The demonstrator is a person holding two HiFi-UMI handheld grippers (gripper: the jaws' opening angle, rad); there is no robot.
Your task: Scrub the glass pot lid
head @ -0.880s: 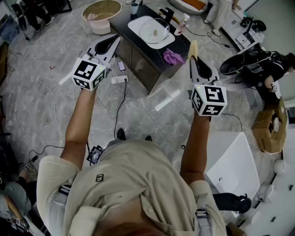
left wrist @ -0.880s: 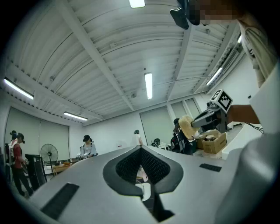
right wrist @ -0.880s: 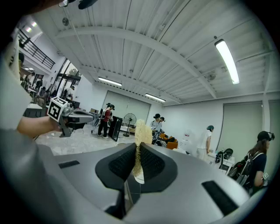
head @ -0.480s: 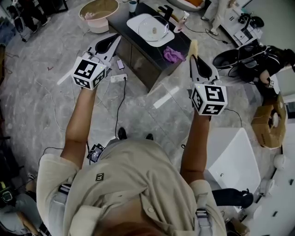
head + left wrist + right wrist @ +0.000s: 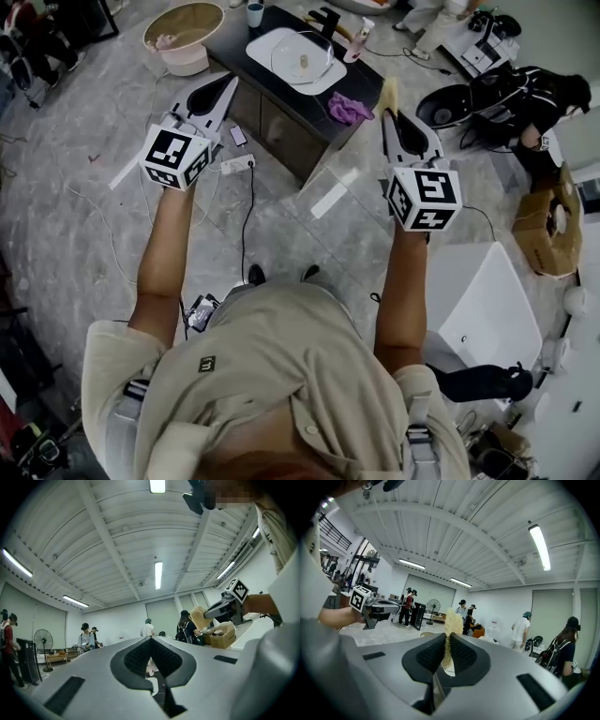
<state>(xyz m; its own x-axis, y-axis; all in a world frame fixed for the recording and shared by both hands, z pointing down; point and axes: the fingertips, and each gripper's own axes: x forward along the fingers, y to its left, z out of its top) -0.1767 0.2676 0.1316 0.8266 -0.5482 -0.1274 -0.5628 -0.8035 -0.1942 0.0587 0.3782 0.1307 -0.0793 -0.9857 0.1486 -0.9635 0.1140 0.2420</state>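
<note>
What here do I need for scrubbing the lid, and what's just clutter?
For the job:
- glass pot lid, on the white tray
- yellow sponge, clamped in the right gripper

Lying about:
- purple cloth
- cup
- bottle
- beige basin
- power strip

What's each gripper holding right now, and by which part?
Right gripper: yellow scrub sponge, clamped by its lower part, top poking past the jaws. Left gripper: jaws together, nothing held.

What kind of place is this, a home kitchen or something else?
Probably a large lab or workshop hall, not a home: a high ribbed ceiling with tube lights, several people standing around, and cables across the grey floor beside a lone dark cabinet.
</note>
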